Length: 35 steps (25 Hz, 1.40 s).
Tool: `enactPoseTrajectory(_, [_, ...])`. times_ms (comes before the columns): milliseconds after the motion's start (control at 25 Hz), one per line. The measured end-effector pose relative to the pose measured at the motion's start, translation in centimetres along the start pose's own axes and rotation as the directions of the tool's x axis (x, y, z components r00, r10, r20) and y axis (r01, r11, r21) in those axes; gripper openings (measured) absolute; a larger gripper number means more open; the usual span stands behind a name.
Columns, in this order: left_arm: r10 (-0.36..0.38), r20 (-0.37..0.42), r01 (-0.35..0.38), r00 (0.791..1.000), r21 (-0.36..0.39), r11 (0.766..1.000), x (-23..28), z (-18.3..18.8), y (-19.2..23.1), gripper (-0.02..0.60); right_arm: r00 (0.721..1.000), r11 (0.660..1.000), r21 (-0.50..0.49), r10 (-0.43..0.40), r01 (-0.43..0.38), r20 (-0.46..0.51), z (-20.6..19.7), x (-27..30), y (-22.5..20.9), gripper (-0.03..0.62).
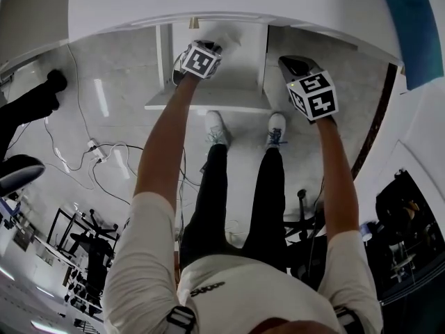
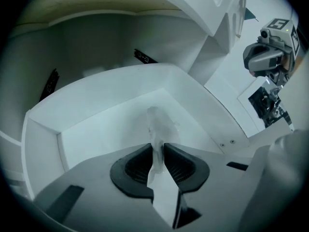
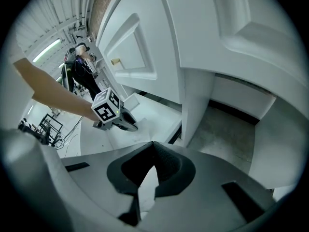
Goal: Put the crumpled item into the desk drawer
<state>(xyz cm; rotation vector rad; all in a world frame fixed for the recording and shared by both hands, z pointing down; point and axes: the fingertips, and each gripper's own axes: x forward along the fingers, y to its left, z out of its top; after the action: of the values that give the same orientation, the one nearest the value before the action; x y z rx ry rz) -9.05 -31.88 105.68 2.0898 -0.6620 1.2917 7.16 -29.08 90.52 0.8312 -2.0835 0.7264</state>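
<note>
A white crumpled item sticks out from between the jaws of my left gripper, which is shut on it. The item hangs just over the bare floor of the open white desk drawer. In the head view the left gripper reaches down into the drawer under the desk edge. My right gripper is shut with nothing between its jaws. It hovers to the right of the drawer, beside the desk's leg panel. From there I see the left gripper over the drawer.
The white desk top overhangs the drawer. My legs and shoes stand just in front of it. Cables and a power strip lie on the floor at the left. A cabinet door with a small knob is beside the desk.
</note>
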Motion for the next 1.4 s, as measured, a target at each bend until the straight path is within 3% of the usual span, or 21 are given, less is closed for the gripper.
enactPoseTrajectory(160, [0.042,-0.023,-0.041,0.999,0.053,0.998,-0.5,-0.7,0.5,0.178,1.0,0.999,-0.042,0.009,-0.01,-0.024,-0.4,-1.1,0.9,-0.002])
enactPoseTrajectory(440, [0.119,0.003,-0.118,0.993,0.119,0.986,-4.7,0.3,0.8,0.184,0.999,0.999,-0.034,-0.038,0.038,0.004,0.9,-5.6,0.0,-0.002])
enactPoseTrajectory(600, [0.202,0.072,-0.21,0.977,0.145,0.967,-9.6,2.1,1.8,0.054,0.996,0.995,-0.051,-0.083,0.085,0.04,3.7,-8.8,0.0,-0.002])
enactPoseTrajectory(800, [0.281,0.206,-0.3,0.937,0.067,0.952,-18.5,5.1,1.4,0.018,0.987,0.988,-0.074,-0.126,0.134,0.099,7.7,-14.3,0.9,-0.002])
enactPoseTrajectory(1040, [0.292,0.353,-0.311,0.889,-0.005,0.951,-28.6,7.0,-2.2,0.018,0.969,0.966,-0.141,-0.192,0.215,0.156,11.8,-20.2,3.1,-0.002])
enactPoseTrajectory(1400, [0.336,0.552,-0.358,0.763,-0.071,0.931,-45.4,11.1,-7.0,0.018,0.919,0.938,-0.194,-0.211,0.286,0.334,20.2,-31.4,7.8,-0.002])
